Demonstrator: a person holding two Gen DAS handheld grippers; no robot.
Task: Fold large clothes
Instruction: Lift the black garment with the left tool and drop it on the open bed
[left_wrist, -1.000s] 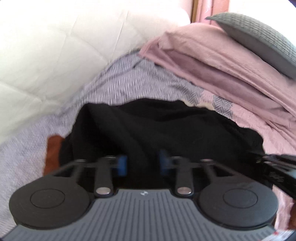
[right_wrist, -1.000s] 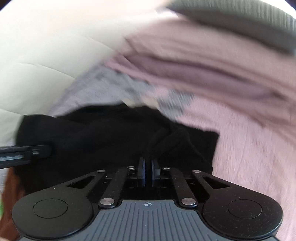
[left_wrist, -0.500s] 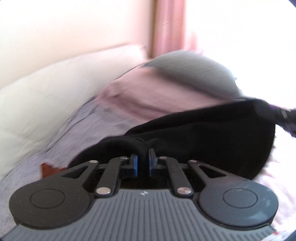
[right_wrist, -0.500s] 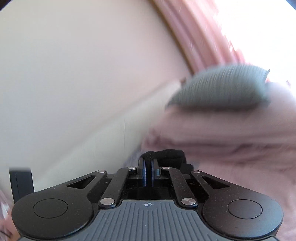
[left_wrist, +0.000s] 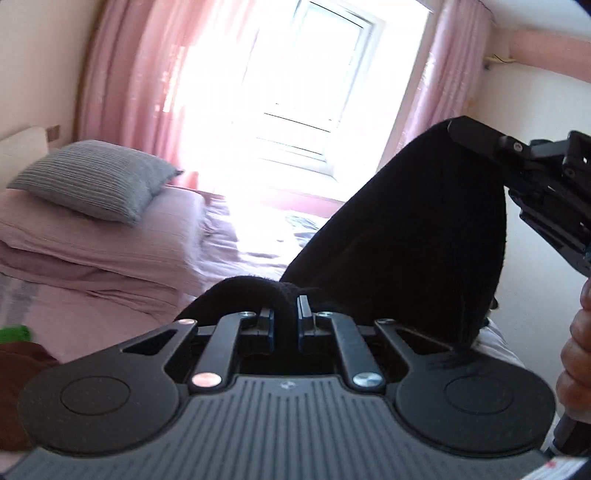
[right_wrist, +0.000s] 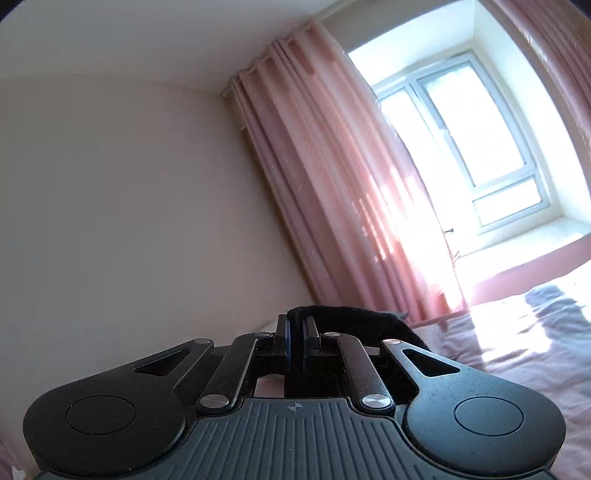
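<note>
Sunlit window (right_wrist: 476, 147), pink curtains (right_wrist: 332, 184), bed (left_wrist: 110, 310)

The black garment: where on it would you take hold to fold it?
At its top edge, one end per gripper, which is how it hangs now. The left gripper pinches a bunched roll of the black garment; the right gripper clamps the other end. Held there, the cloth hangs free above the bed.

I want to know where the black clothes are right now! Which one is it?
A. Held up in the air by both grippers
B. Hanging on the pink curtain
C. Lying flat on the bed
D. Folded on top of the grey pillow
A: the black garment hangs stretched between the left gripper, shut on a bunched edge, and the right gripper, shut on its top corner, lifted above the bed.
</note>
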